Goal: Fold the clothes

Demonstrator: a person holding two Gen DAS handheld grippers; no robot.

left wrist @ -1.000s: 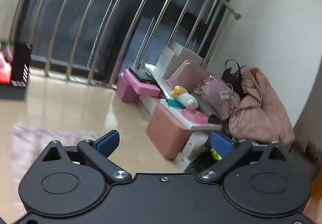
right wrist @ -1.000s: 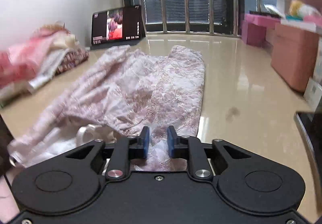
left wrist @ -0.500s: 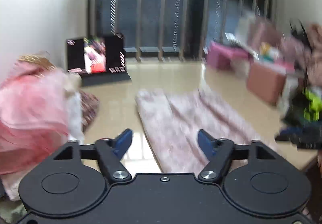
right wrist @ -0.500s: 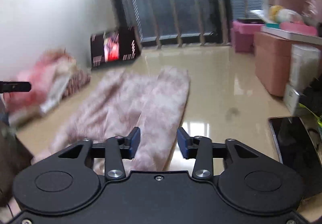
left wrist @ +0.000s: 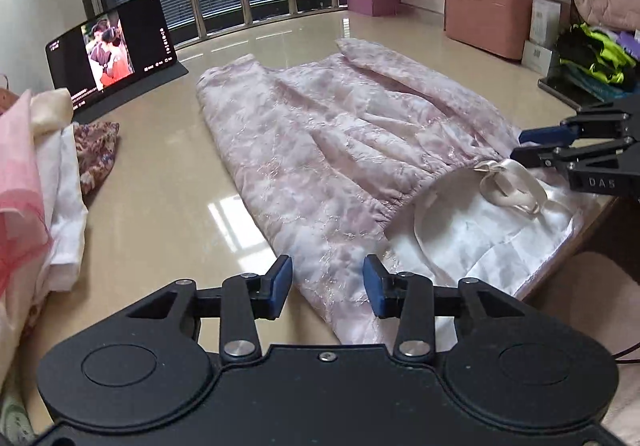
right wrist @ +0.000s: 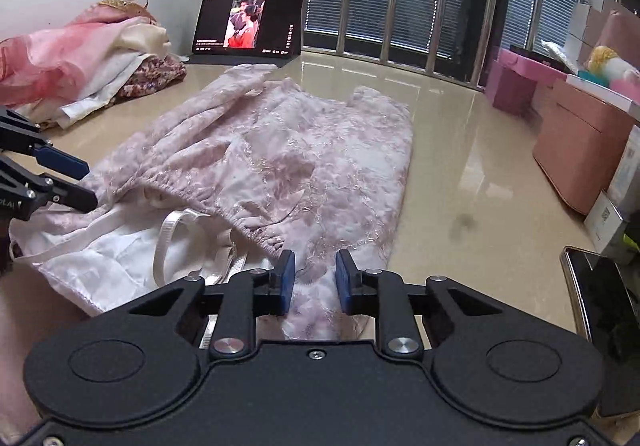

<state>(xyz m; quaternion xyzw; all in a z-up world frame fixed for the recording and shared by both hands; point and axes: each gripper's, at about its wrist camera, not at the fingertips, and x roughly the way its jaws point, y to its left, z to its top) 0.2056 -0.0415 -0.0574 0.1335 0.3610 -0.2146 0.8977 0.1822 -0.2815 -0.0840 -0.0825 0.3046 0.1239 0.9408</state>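
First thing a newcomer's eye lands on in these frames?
The pink patterned dress spread across the middle of the glossy table, white lining showing at the near end. Both grippers sit open over its near edge, left gripper and right gripper. A lit tablet stands at the back by the window.

Pink garment (left wrist: 320,149) near hem hidden under left gripper (left wrist: 326,288) body; right gripper (right wrist: 314,282) body covers its near corner too. Phone (right wrist: 600,306) cut by gripper body. Clothes pile (left wrist: 36,185) cropped at left edge. Tablet (right wrist: 248,23) text too small.
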